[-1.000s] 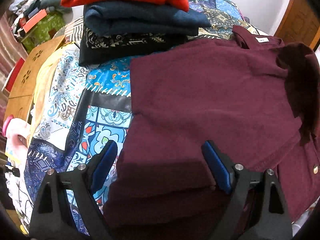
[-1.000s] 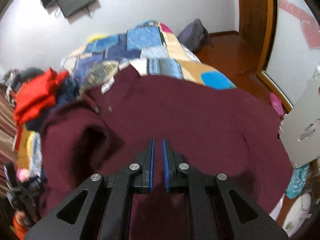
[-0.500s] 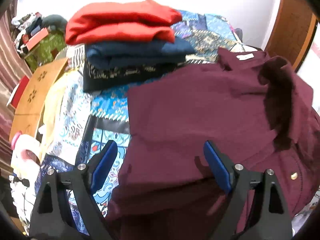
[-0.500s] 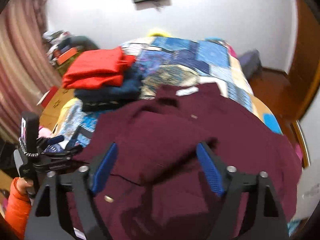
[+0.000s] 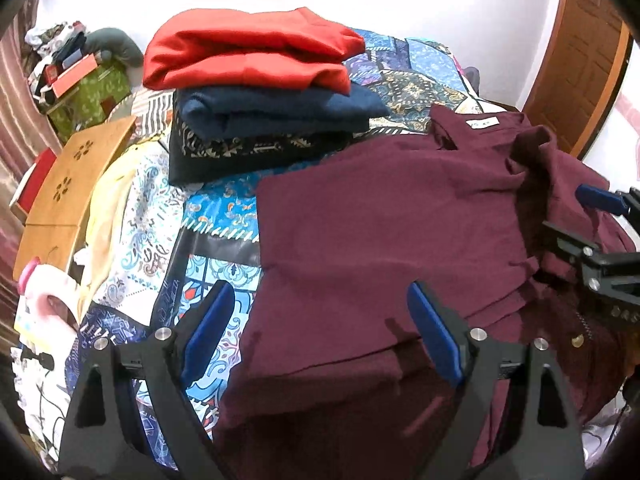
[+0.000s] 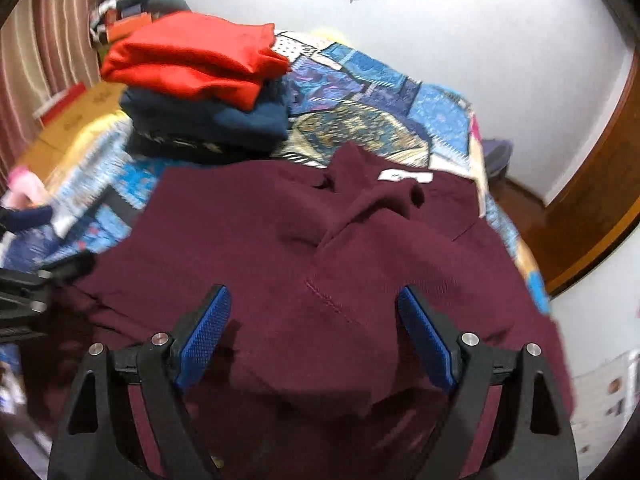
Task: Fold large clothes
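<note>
A large maroon shirt point(image 5: 384, 216) lies spread on the patchwork bedspread point(image 5: 216, 216), its left side folded over the body and a sleeve bunched near the collar with its white label point(image 6: 404, 176). My left gripper point(image 5: 320, 328) is open and empty, held above the shirt's near left edge. My right gripper point(image 6: 312, 336) is open and empty above the shirt's point(image 6: 320, 264) middle. The right gripper also shows at the right edge of the left wrist view point(image 5: 592, 224).
A stack of folded clothes, red point(image 5: 248, 48) on navy point(image 5: 276, 112) on a black patterned piece, sits at the far left of the bed. A wooden lap table point(image 5: 76, 176) and clutter lie to the left. A wooden door point(image 5: 584, 64) stands at the right.
My right gripper has opened, let go of the maroon sleeve, and drawn back above the shirt. The sleeve now lies folded onto the body. My left gripper has lifted slightly, still open.
</note>
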### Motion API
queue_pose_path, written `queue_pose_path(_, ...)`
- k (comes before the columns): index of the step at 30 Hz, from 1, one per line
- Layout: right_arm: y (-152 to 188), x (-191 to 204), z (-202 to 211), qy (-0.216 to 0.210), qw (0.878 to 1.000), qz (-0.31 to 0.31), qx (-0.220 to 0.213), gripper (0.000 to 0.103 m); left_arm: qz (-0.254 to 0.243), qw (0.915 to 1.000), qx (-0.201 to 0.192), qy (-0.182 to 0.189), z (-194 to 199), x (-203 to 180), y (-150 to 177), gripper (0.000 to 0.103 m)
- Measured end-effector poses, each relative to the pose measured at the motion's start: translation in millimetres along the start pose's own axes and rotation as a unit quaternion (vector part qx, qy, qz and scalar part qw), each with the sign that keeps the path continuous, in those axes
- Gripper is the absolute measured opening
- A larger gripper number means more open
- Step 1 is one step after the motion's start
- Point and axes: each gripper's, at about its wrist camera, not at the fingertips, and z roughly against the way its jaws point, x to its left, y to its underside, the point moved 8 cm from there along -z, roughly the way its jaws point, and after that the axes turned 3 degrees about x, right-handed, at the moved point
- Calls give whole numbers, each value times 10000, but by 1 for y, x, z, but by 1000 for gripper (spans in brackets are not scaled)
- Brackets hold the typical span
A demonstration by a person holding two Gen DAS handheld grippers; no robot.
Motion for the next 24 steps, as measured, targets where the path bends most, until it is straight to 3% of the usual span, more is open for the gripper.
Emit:
queue_pose_path(3,-8,-29,3,247,9996,-105,-89,83,32,10000,-1,1,-1,1,0,88)
queue_pose_path(8,-14,-110,4,539,9950,-843,-9,83,-17,10000,-31,-8,0,-2,-5,88)
queue_pose_path(12,-3,-196,6,1207,9811,-1509,82,83,-68,10000,-33,11,-2,-9,-11,88)
queue_pose_path(14,7,-225,8,1308,9734,-1874,180,83,-95,9999,-3,43,-5,-14,-13,88)
queue_pose_path(18,31,-254,20,482,9592,-2782,155,83,-227,9997,42,63,-9,-27,-17,88)
queue_pose_path(24,50,-233,20,-746,9389,-3354,185,83,-445,9989,73,109,-14,-50,-24,88)
